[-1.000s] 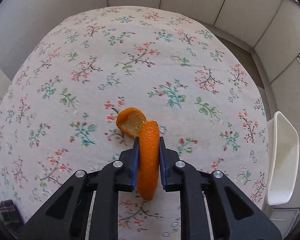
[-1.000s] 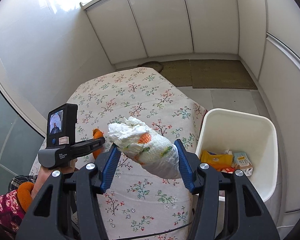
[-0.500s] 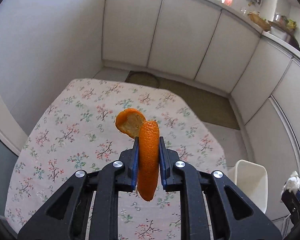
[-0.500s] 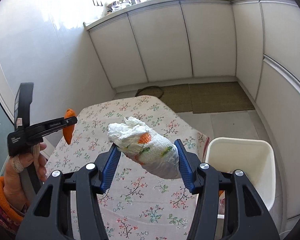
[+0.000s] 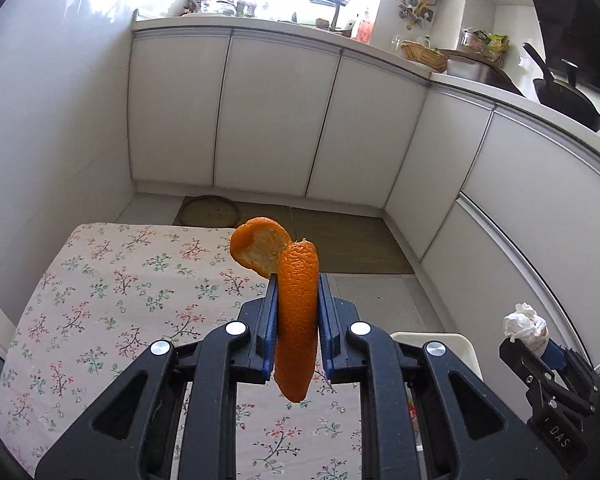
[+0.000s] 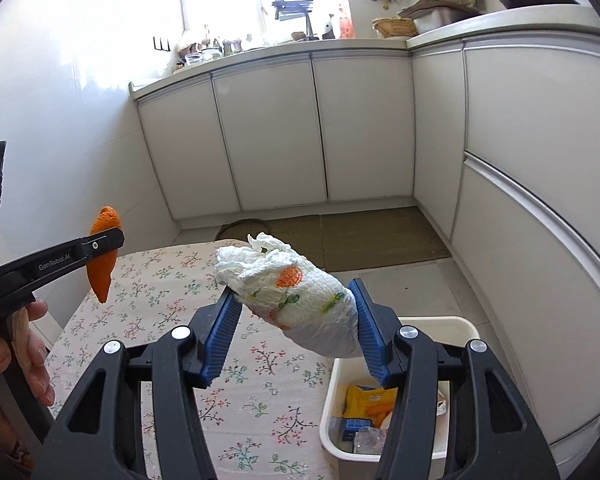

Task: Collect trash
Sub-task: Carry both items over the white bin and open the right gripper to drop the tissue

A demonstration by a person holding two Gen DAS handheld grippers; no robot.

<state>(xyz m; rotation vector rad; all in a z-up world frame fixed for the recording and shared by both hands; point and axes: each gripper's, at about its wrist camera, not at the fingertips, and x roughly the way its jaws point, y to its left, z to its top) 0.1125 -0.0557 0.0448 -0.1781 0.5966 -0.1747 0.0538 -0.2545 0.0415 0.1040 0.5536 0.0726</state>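
My left gripper (image 5: 298, 316) is shut on a curled orange peel (image 5: 296, 320) and holds it high above the floral-clothed table (image 5: 112, 300). The peel also shows at the left of the right wrist view (image 6: 102, 268). My right gripper (image 6: 296, 312) is shut on a crumpled printed paper towel (image 6: 300, 300), held above the table's right edge. The towel also shows at the right of the left wrist view (image 5: 526, 326). A white trash bin (image 6: 466, 330) stands on the floor right of the table, below the right gripper, holding a yellow packet and other wrappers.
White kitchen cabinets (image 5: 276, 120) run along the back and right walls, with a cluttered counter (image 5: 420, 52) on top. A brown mat (image 5: 340, 240) lies on the floor beyond the table. A hand (image 6: 20, 352) holds the left gripper.
Both grippers have risen and tilted up, still holding the peel and the paper towel. The table now looks smaller and lower, and the cabinets and counter have come into view.
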